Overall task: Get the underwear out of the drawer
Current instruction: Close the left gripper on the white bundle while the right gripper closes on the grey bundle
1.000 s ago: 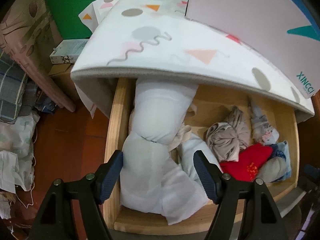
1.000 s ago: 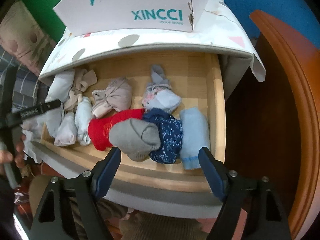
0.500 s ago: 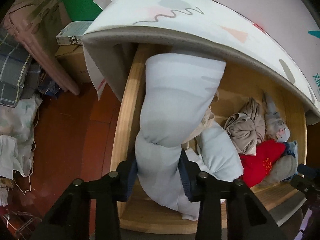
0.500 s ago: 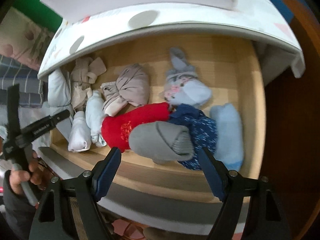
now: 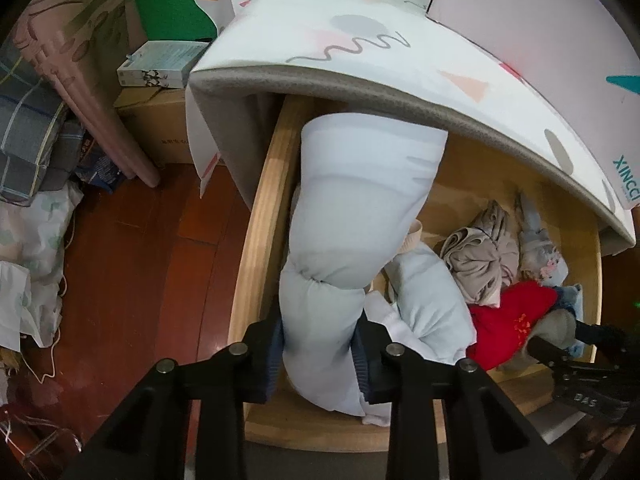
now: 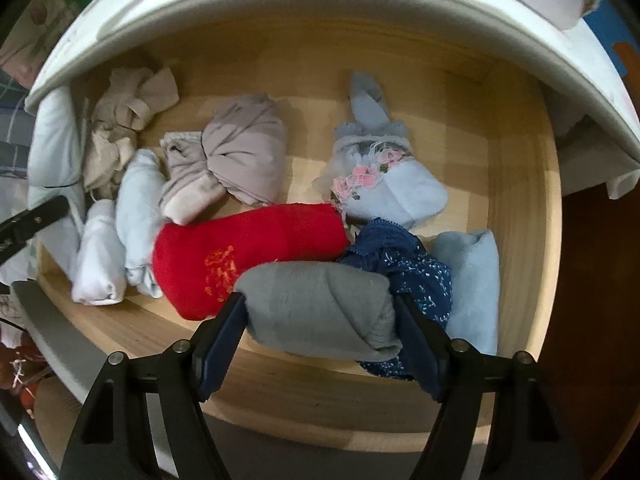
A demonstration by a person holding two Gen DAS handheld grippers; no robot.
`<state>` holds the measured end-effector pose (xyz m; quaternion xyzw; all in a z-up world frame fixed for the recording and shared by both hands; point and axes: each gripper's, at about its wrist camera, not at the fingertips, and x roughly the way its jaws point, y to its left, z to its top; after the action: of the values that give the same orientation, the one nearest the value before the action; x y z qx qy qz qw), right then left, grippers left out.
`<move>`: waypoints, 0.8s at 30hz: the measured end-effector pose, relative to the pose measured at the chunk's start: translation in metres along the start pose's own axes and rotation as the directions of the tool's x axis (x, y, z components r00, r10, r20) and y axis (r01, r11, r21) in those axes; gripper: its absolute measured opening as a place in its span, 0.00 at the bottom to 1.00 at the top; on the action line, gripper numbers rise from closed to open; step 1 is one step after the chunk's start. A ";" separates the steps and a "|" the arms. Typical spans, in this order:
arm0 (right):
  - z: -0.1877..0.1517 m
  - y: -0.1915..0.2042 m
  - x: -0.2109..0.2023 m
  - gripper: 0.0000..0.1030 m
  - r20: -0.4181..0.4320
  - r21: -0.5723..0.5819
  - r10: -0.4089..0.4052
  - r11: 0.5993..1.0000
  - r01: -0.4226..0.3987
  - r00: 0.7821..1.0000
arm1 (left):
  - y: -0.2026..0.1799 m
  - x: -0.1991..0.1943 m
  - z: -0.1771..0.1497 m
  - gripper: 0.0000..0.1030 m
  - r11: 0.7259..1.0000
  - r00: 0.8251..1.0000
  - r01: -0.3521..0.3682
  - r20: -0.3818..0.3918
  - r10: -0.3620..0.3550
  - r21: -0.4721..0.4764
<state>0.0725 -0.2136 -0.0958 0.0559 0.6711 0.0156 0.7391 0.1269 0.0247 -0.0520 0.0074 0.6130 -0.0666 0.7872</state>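
Pale blue roll (image 5: 344,248) is pinched near its lower end in the left gripper (image 5: 320,354), its long axis running straight ahead, away from the fingers and over the drawer (image 5: 256,232). Meanwhile the right gripper (image 6: 320,320) straddles the grey roll (image 6: 320,308) lying crosswise, pads at both ends, looks clamped. Both probably just need lifting out.
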 end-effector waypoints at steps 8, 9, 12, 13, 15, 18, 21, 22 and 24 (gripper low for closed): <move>-0.009 0.000 0.001 0.42 0.033 -0.008 -0.016 1.000 0.016 0.999 | -0.004 -0.008 -0.004 0.29 1.000 1.000 0.007 0.008 -0.007 0.004; -0.010 -0.004 0.000 0.39 0.039 0.008 -0.009 1.000 0.009 0.999 | -0.005 -0.010 -0.005 0.29 1.000 1.000 0.005 0.010 -0.005 0.004; -0.013 -0.014 -0.011 0.37 0.060 0.035 -0.002 0.999 0.000 0.998 | -0.003 -0.014 -0.007 0.29 1.000 1.000 0.012 0.013 -0.012 0.000; -0.014 -0.019 -0.015 0.37 0.072 0.038 0.002 0.999 -0.005 0.997 | -0.003 -0.015 -0.007 0.29 1.000 1.000 0.013 0.014 -0.013 -0.003; -0.015 -0.026 -0.023 0.37 0.095 0.049 -0.003 0.999 -0.002 0.995 | -0.002 -0.018 -0.008 0.29 1.000 1.000 0.014 0.017 -0.014 -0.002; -0.019 -0.034 -0.038 0.37 0.122 0.048 -0.033 0.998 0.027 0.992 | -0.003 -0.025 -0.010 0.29 1.000 1.000 0.012 0.026 -0.012 0.005; -0.021 -0.045 -0.046 0.37 0.130 0.070 -0.042 0.997 0.033 0.991 | -0.003 -0.033 -0.011 0.29 1.000 0.999 0.017 0.037 -0.017 0.007; -0.021 -0.049 -0.048 0.37 0.129 0.087 -0.058 0.995 0.047 0.990 | -0.002 -0.035 -0.011 0.29 1.000 0.999 0.020 0.040 -0.020 0.007; -0.026 -0.055 -0.044 0.37 0.121 0.110 -0.084 0.991 0.070 0.989 | -0.001 -0.040 -0.012 0.29 1.000 0.999 0.025 0.046 -0.026 0.008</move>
<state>0.0390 -0.2713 -0.0602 0.0697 0.6250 -0.0519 0.7758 0.1055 0.0285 -0.0163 0.0011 0.5946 -0.0791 0.8001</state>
